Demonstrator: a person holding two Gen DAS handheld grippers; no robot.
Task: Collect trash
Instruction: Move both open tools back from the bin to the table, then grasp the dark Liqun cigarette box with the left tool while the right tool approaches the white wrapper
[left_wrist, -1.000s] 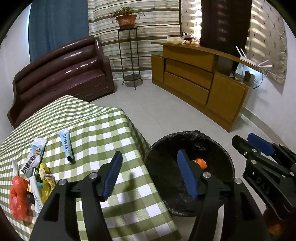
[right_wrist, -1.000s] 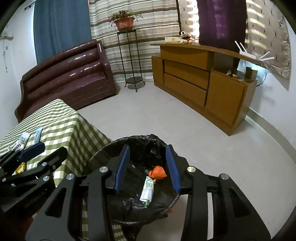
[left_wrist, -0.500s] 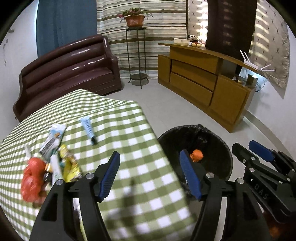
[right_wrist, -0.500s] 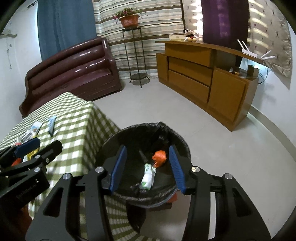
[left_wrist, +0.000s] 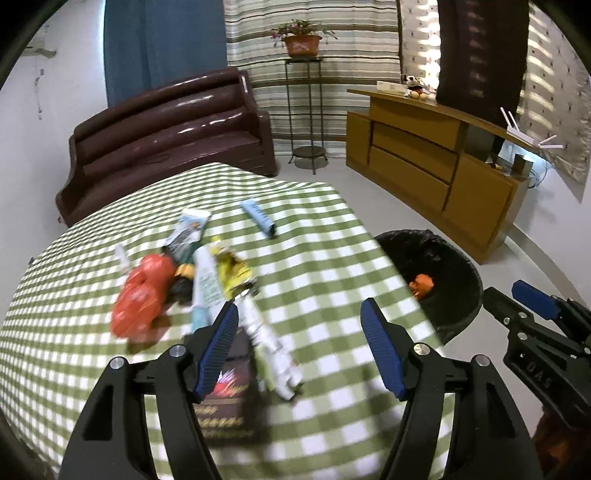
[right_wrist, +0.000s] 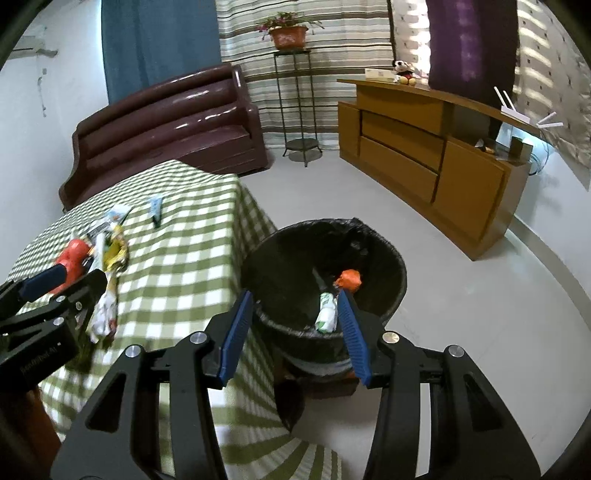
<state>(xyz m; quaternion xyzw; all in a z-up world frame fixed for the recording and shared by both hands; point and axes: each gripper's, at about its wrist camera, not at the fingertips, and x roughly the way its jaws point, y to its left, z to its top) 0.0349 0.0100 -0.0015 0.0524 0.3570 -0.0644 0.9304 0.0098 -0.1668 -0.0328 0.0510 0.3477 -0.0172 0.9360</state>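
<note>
A: Count, please.

B: Two grippers. One bin (right_wrist: 328, 258), black liner, sitting ahead of and below the right gripper (right_wrist: 295, 332). Three items visible inside: an orange crumpled piece (right_wrist: 349, 279), a white-and-green wrapper (right_wrist: 327, 316), a dark stick-like thing I cannot identify.

A: And on the surface (left_wrist: 314, 266)?

B: Green-checked cloth. Just ahead of the left gripper (left_wrist: 299, 350) a loose pile: one red bag (left_wrist: 142, 295), one yellow wrapper (left_wrist: 232, 271), one white tube (left_wrist: 207, 284), one crinkled white wrapper (left_wrist: 271, 349), one dark packet (left_wrist: 229, 402) partly under the left finger. Further ahead, one white-and-blue sachet (left_wrist: 188, 230) and, apart from the pile, one light blue tube (left_wrist: 258, 218). The pile is blurred; the count is approximate.

A: Pose?

B: Both grippers angled downward. Left one over the surface, jaws apart and just been opening, nothing between them. Right one to its right, beside the surface edge, jaws apart, just been opening, empty.

A: Writing?

B: Packet print is too blurred to read. Letters on the gripper bodies, not legible with confidence.
</note>
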